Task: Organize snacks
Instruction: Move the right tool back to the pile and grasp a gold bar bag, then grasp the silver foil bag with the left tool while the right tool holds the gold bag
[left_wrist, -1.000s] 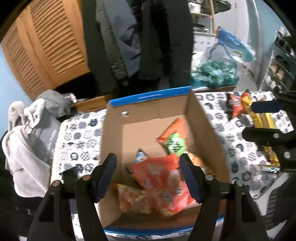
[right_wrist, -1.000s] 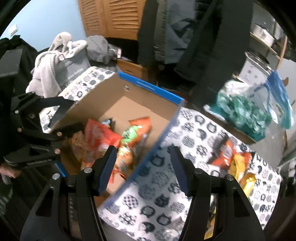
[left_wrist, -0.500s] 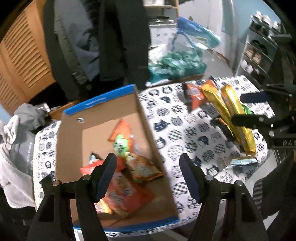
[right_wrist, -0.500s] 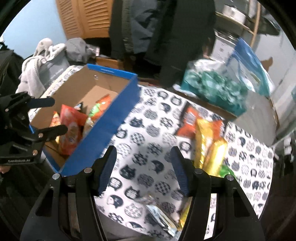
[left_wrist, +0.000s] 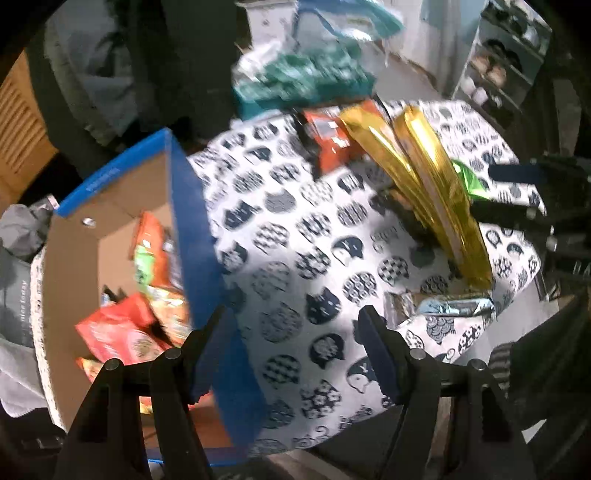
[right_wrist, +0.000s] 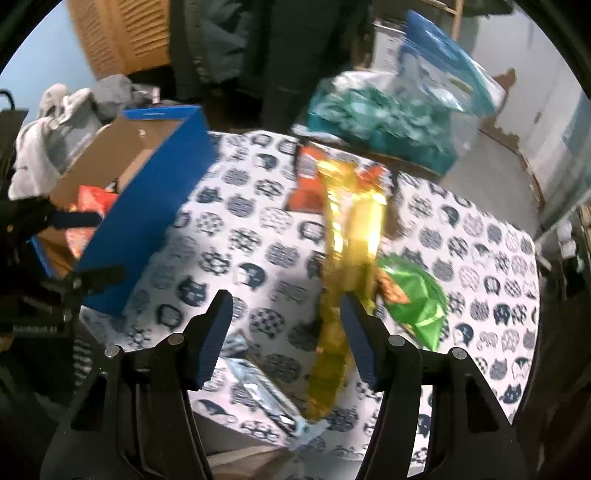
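A blue-edged cardboard box (left_wrist: 186, 221) (right_wrist: 147, 218) holds several orange, red and green snack bags (left_wrist: 122, 332). Right of it on the cat-print tablecloth (left_wrist: 295, 258) (right_wrist: 236, 236) lie two long gold packets (left_wrist: 436, 192) (right_wrist: 347, 258), an orange bag (left_wrist: 328, 140) (right_wrist: 306, 184), a green bag (right_wrist: 417, 295) and a silver wrapper (left_wrist: 454, 306) (right_wrist: 258, 387). My left gripper (left_wrist: 291, 343) hangs open over the cloth beside the box's right wall, holding nothing. My right gripper (right_wrist: 286, 325) stands open above the cloth, its right finger (right_wrist: 360, 339) next to the gold packets.
Behind the table sit a teal and white plastic bag (right_wrist: 376, 110) and a blue bag (right_wrist: 443, 59). Dark coats (right_wrist: 295, 44) hang at the back beside slatted wooden doors (right_wrist: 122, 37). Grey clothing (right_wrist: 48, 129) is piled at the left. Shelves (left_wrist: 506, 66) stand at the right.
Both grippers have swept to the right, from over the box to over the tablecloth and the loose snacks, sinking a little. Their jaws keep the same width.
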